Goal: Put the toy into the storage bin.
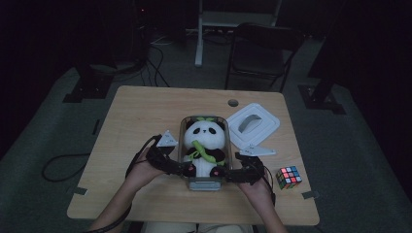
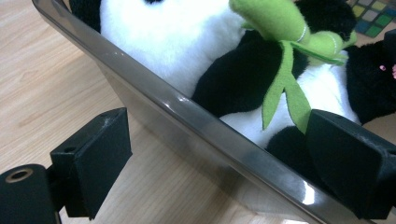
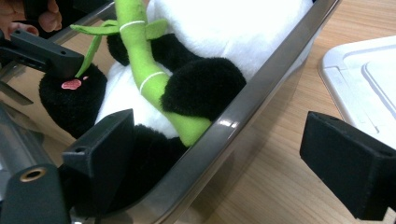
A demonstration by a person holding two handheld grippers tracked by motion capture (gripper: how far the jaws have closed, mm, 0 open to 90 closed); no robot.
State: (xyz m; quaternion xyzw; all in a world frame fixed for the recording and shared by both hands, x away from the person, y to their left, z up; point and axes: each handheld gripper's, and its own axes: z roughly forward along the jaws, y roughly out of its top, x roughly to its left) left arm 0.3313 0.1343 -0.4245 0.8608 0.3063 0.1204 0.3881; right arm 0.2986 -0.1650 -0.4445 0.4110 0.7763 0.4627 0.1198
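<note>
A clear plastic container stands at the table's middle front, and a panda plush holding a green bamboo stalk lies in it. My left gripper is open at the box's left wall near the front. In the left gripper view that gripper straddles the wall, one jaw outside and one inside by the panda. My right gripper is open at the right wall. In its own view the right gripper straddles the rim, one jaw against the panda.
The white lid lies flat just right of the box, close to my right gripper's outer jaw. A colour cube sits near the front right corner. A dark folding chair stands beyond the table's far edge.
</note>
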